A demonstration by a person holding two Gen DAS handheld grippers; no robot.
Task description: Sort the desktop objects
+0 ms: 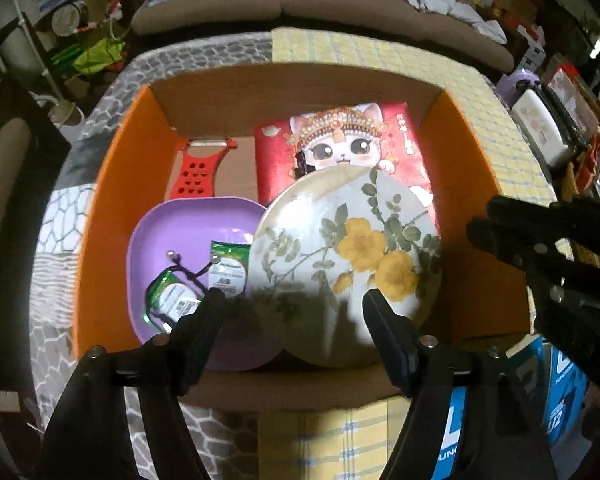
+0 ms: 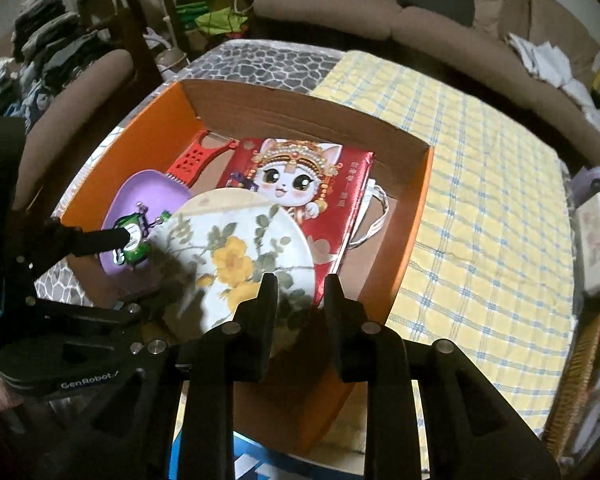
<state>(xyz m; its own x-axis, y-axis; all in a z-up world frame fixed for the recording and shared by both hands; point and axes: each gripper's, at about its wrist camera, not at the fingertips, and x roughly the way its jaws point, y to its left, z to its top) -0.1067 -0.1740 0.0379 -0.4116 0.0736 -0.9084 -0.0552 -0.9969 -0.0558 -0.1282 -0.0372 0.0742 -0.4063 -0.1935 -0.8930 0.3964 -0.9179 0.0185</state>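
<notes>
An open cardboard box (image 1: 112, 208) (image 2: 411, 216) with orange sides holds the items. A floral plate (image 1: 351, 240) (image 2: 236, 248) lies tilted on a purple bowl (image 1: 180, 228) (image 2: 148, 192) and a red bag with a cat print (image 1: 339, 140) (image 2: 300, 176). Green packets (image 1: 226, 268) (image 2: 134, 240) and a black cord lie in the bowl. A red peeler (image 1: 196, 172) (image 2: 192, 160) rests at the back. My left gripper (image 1: 295, 300) is open above the plate's near edge, touching nothing. My right gripper (image 2: 300, 282) stands slightly open over the plate's near rim, with nothing between its fingers.
The box stands on a table with a yellow checked cloth (image 2: 479, 200) and a grey pebble-pattern cloth (image 2: 268, 60). A brown sofa (image 2: 379, 12) runs behind. A blue carton (image 1: 547, 380) lies by the near edge. A wicker basket (image 2: 579, 368) stands at the right.
</notes>
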